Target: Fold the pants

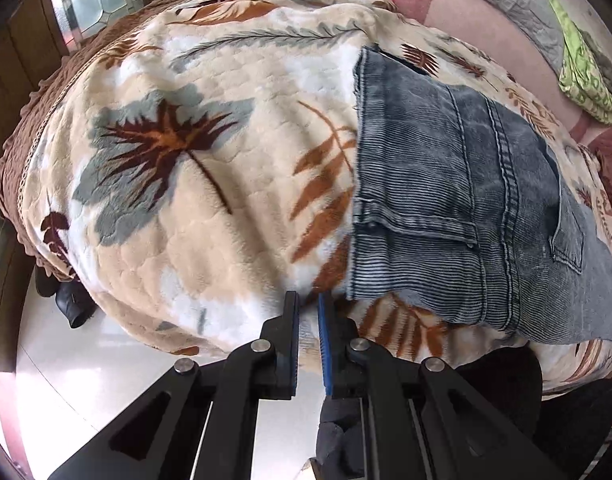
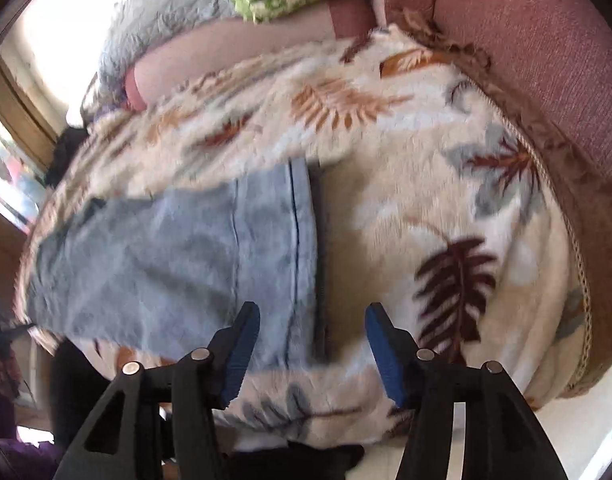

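A leaf-print blanket (image 1: 209, 152) covers the bed, with pale floor (image 1: 85, 376) below its edge. Your jeans (image 1: 458, 200) lie on it already doubled into a compact block, so the fold looks nearly finished; what remains is probably one last fold or a tidy. Your left gripper (image 1: 308, 312) tilts steeply down just beside the jeans' near corner, jaws almost shut on nothing. Your right gripper (image 2: 312, 320) hangs over the jeans' (image 2: 177, 248) folded edge, jaws wide and empty. Next, pinch that edge cleanly through all layers.
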